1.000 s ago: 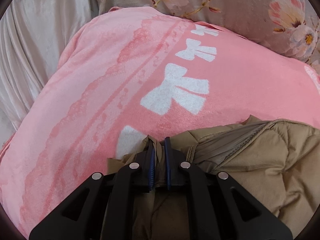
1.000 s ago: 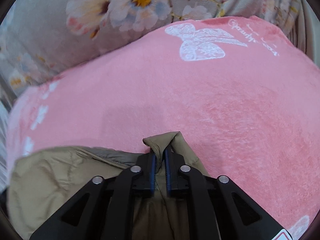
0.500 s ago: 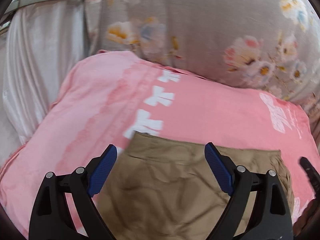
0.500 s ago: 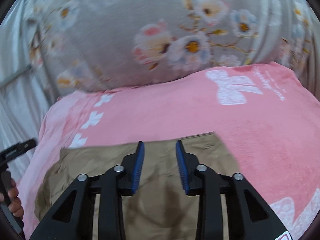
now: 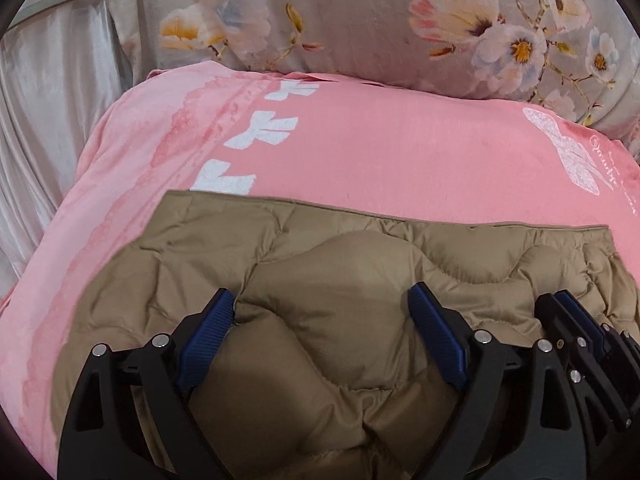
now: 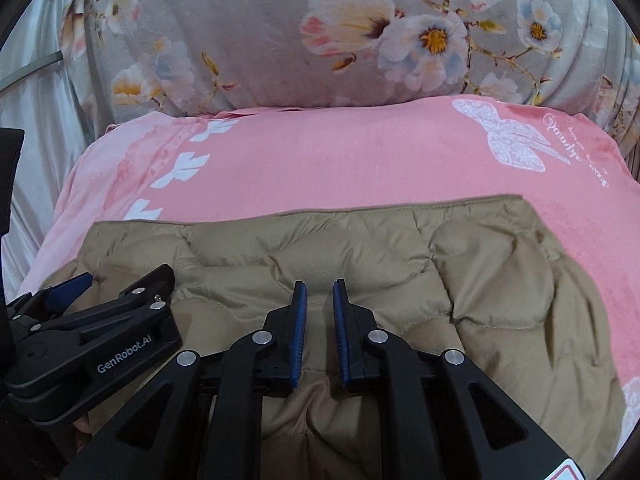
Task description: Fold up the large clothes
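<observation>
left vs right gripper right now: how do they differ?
The left gripper stands wide open, with a puffed fold of the tan quilted jacket bulging between its fingers; the right gripper shows only a narrow gap, having just been closing, with nothing pinched. Both hang over the jacket, side by side.

The left gripper [image 5: 322,316] points forward and downward with its blue-padded fingers [image 5: 436,340] spread wide apart, nothing clamped between them, having opened within the last second. The right gripper [image 6: 320,304] sits just beside it on its right, angled down in the same way; its fingers [image 6: 298,332] stand close together with a narrow empty gap, and they have just been closing. In the right wrist view the left gripper's black body lies at the lower left, and a bit of the person's hand [image 6: 82,426] shows beneath it.
</observation>
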{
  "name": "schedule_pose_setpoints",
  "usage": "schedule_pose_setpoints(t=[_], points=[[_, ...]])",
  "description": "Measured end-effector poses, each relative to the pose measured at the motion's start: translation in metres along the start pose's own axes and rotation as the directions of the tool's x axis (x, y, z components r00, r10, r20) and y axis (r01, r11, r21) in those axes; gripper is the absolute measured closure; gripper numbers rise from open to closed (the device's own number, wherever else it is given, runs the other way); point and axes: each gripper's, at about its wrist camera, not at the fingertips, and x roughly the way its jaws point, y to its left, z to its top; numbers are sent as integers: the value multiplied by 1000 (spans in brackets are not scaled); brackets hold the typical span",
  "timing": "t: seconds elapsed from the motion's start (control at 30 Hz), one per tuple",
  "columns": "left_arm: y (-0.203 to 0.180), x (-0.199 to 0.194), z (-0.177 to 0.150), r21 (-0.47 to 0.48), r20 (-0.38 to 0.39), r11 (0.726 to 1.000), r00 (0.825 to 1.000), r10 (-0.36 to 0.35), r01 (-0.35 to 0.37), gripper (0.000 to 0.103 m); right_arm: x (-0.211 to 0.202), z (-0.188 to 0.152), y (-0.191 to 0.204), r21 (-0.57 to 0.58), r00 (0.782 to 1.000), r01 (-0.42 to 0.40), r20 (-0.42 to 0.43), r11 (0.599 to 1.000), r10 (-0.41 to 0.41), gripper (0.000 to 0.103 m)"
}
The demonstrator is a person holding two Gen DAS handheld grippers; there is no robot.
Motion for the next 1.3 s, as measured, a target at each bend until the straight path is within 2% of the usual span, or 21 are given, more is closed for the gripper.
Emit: schedule_pose_setpoints(t=[0.13,1.03,1.2,1.3], points=[[2,9,-6,-9,0,1000,1000,-3,3,10,4,-5,4,-14,1000,17,-1,1000,-17,91],[-11,21,-12,43,-8,996,997,75,-74,9,14,-10,7,-43,997,67,-22,997,-68,91],[-4,15,-11,20,-27,999,999,39,-38,9,10,-8,2,-14,999,31,-29,999,-32,91],[14,-16,-21,-29,-30,999,999,-18,17,9,-27,-13,-3,20,1000,11,8,1000,-12,85]])
